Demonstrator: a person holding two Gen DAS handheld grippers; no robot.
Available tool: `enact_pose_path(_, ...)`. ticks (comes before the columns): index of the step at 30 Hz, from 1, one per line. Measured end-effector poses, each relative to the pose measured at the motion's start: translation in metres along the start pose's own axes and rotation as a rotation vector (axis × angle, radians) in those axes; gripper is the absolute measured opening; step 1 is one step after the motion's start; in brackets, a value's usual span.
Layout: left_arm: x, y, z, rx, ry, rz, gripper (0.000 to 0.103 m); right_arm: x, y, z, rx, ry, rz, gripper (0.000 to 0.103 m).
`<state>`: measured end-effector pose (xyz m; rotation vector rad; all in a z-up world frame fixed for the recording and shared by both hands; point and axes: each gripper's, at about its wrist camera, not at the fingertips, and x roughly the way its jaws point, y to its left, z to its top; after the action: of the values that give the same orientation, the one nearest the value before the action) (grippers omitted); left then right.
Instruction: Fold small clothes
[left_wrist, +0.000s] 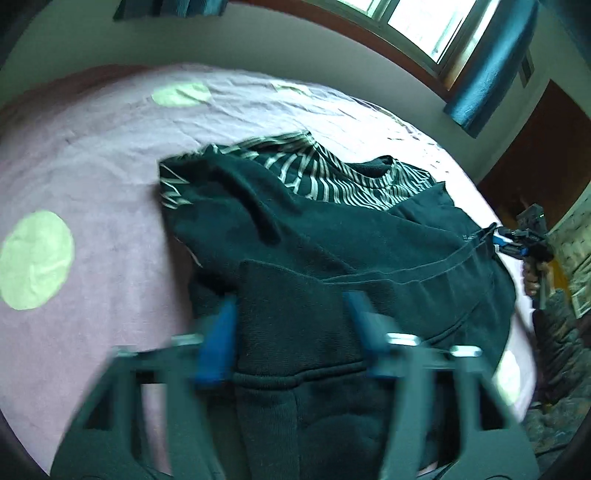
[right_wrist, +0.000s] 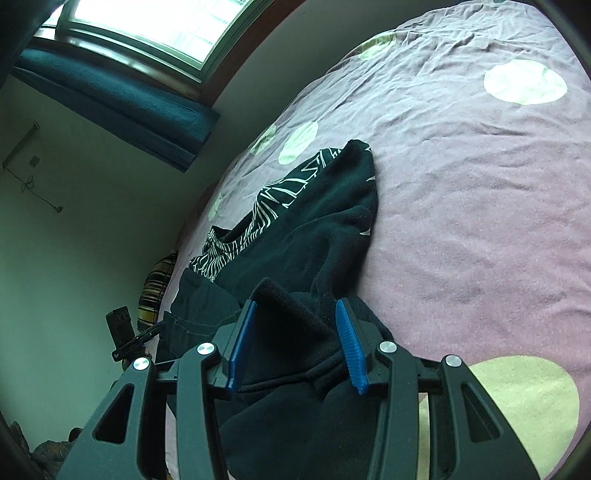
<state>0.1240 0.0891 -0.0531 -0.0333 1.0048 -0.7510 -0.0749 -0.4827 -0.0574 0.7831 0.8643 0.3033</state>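
Note:
A dark sweatshirt with a white line pattern (left_wrist: 332, 236) lies on the purple bedsheet (left_wrist: 110, 155). My left gripper (left_wrist: 291, 314) has its blue pads wide apart, with a ribbed cuff or hem of the sweatshirt lying between them; the view is blurred. My right gripper (right_wrist: 295, 314) also has its jaws apart, with a dark fold of the sweatshirt (right_wrist: 332, 221) between them. In the left wrist view the right gripper (left_wrist: 498, 238) shows at the garment's far right edge. In the right wrist view the left gripper (right_wrist: 147, 332) shows at the garment's left edge.
The bedsheet (right_wrist: 480, 184) carries pale green dots (left_wrist: 35, 258). A window (left_wrist: 424, 22) with blue curtains (left_wrist: 480, 74) is behind the bed. A striped cushion (right_wrist: 155, 291) leans by the wall beside the bed.

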Motion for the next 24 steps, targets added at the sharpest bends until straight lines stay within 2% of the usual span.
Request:
enact_pose_path(3, 0.006, 0.004, 0.0, -0.015, 0.025, 0.025, 0.017, 0.0, 0.001, 0.002, -0.004, -0.007, 0.003, 0.045)
enact_pose_path(5, 0.002, 0.005, -0.001, -0.022, 0.011, 0.021, 0.015, -0.003, 0.002, 0.004, -0.018, -0.019, 0.0, 0.045)
enact_pose_path(7, -0.001, 0.005, -0.001, -0.031, -0.004, 0.009, 0.015, -0.005, 0.001, 0.007, -0.026, -0.028, 0.009, 0.045)
enact_pose_path(10, 0.0, 0.002, -0.001, -0.01, 0.002, 0.033, 0.016, -0.004, 0.003, 0.012, -0.055, -0.025, -0.002, 0.045)
enact_pose_path(14, 0.004, 0.001, 0.001, -0.02, 0.003, 0.049, 0.03, 0.002, 0.009, 0.017, -0.124, -0.001, -0.017, 0.045)
enact_pose_path(17, 0.008, -0.002, 0.002, -0.02, 0.015, 0.043, 0.029, 0.008, 0.012, 0.016, -0.16, 0.015, -0.033, 0.045)
enact_pose_path(19, 0.009, -0.003, 0.002, -0.019, 0.017, 0.065, 0.017, 0.01, 0.017, 0.013, -0.208, 0.002, -0.082, 0.032)
enact_pose_path(20, 0.008, -0.004, 0.002, -0.02, 0.013, 0.073, 0.011, 0.01, 0.021, 0.01, -0.233, -0.006, -0.089, 0.014)
enact_pose_path(24, -0.007, -0.002, -0.001, -0.057, -0.047, 0.055, 0.007, 0.006, 0.035, 0.001, -0.29, -0.039, -0.149, 0.007)
